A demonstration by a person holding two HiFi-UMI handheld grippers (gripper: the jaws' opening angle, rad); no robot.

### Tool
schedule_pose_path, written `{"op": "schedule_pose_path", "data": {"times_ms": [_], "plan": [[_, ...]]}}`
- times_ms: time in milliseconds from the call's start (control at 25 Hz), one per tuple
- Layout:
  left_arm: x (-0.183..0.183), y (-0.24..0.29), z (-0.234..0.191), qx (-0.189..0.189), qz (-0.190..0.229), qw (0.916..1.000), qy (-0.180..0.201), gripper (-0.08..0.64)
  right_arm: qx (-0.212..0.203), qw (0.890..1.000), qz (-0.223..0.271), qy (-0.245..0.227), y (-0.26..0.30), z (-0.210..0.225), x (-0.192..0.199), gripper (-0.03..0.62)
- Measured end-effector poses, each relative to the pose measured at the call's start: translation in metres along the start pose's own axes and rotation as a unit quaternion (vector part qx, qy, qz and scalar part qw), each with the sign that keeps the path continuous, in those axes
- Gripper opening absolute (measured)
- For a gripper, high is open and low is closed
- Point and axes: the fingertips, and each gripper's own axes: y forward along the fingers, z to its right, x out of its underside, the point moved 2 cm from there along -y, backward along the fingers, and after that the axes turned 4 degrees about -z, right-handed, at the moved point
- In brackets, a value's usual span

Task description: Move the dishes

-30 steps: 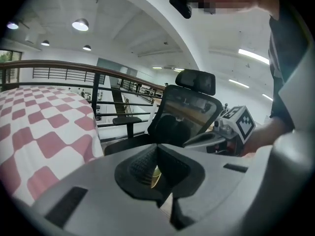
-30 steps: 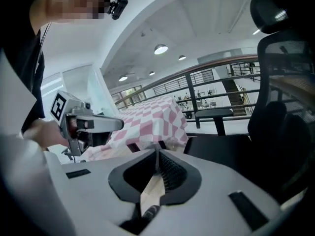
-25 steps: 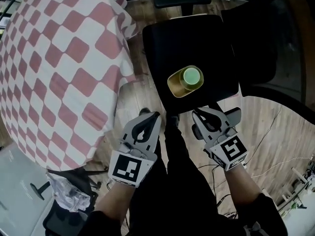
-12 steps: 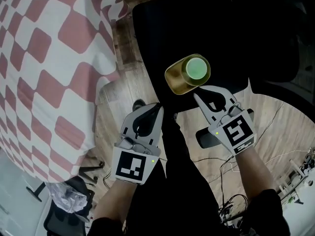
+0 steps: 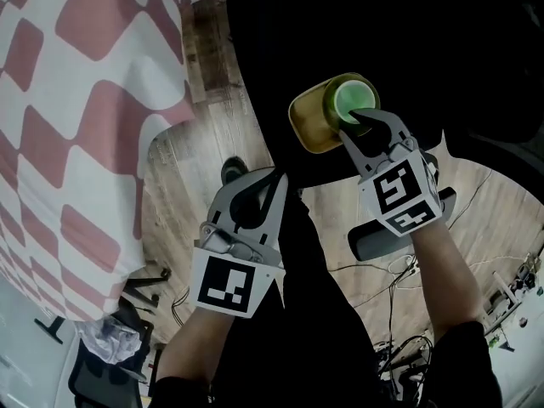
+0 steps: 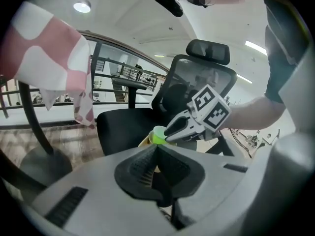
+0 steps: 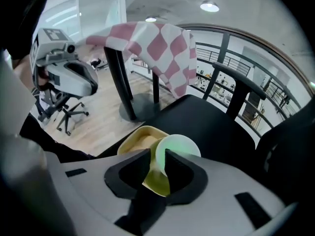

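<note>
Upright in a yellow bowl (image 5: 308, 127) on a black chair seat (image 5: 263, 66): the green cup (image 5: 348, 100), toward the bowl's right side in the head view. Down onto it from the near side, the right tool (image 5: 357, 119), marker cube facing up at the camera. Jaws just been opening, now apart and astride the cup's near wall, one inside the mouth and the other outside, over the bowl. Wall in the gap, no squeeze visible from either pad, so released rather than grasping. In the right gripper view, pale green rim just past the jaw tips, bowl to its left. Lower and further left in the head view, the left tool (image 5: 276, 178), off the seat's near edge, over wooden floor (image 5: 178, 185) and dark trousers. Clenched tip to tip, nothing between the jaws, well apart from cup and bowl. Left of the chair, a red-and-white checked cloth (image 5: 76, 143) hanging over the counter's edge.
</note>
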Motion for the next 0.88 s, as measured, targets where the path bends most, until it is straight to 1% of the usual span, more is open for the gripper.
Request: {"op": "schedule_pose_path", "data": {"times_ms": [80,120,160,240,360,520,680,880], "plan": [[0.000,-0.006,0.001,-0.002,-0.002,1.0000,0.002,0.006,0.015,0.999,-0.033,-0.022,0.006,0.002,0.007,0.092],[-0.002,-0.009,0.001,-0.004,-0.001,1.0000,0.000,0.006,0.020,0.998,-0.047,-0.032,0.007,0.002,0.011,0.070],[-0.005,-0.013,0.000,-0.006,0.001,1.0000,-0.002,0.006,0.022,0.997,-0.058,-0.039,0.007,0.001,0.013,0.038],[-0.014,-0.020,-0.001,-0.011,0.007,0.9999,-0.003,0.006,0.020,0.997,-0.066,-0.044,0.004,-0.001,0.012,0.034],[-0.030,-0.035,-0.001,-0.018,0.020,0.9996,0.000,0.005,0.022,0.996,-0.066,-0.047,-0.008,-0.002,0.003,0.032],[-0.055,-0.063,0.003,-0.028,0.031,0.9991,-0.002,0.006,0.031,0.997,-0.052,-0.047,-0.041,-0.004,-0.019,0.032],[-0.086,-0.106,0.017,-0.034,0.032,0.9989,-0.012,0.006,0.036,0.997,-0.041,-0.055,-0.086,-0.009,-0.044,0.031],[-0.139,-0.173,0.049,-0.044,0.046,0.9978,-0.015,0.006,0.019,0.998,-0.024,-0.056,-0.160,-0.034,-0.075,0.031]]}}
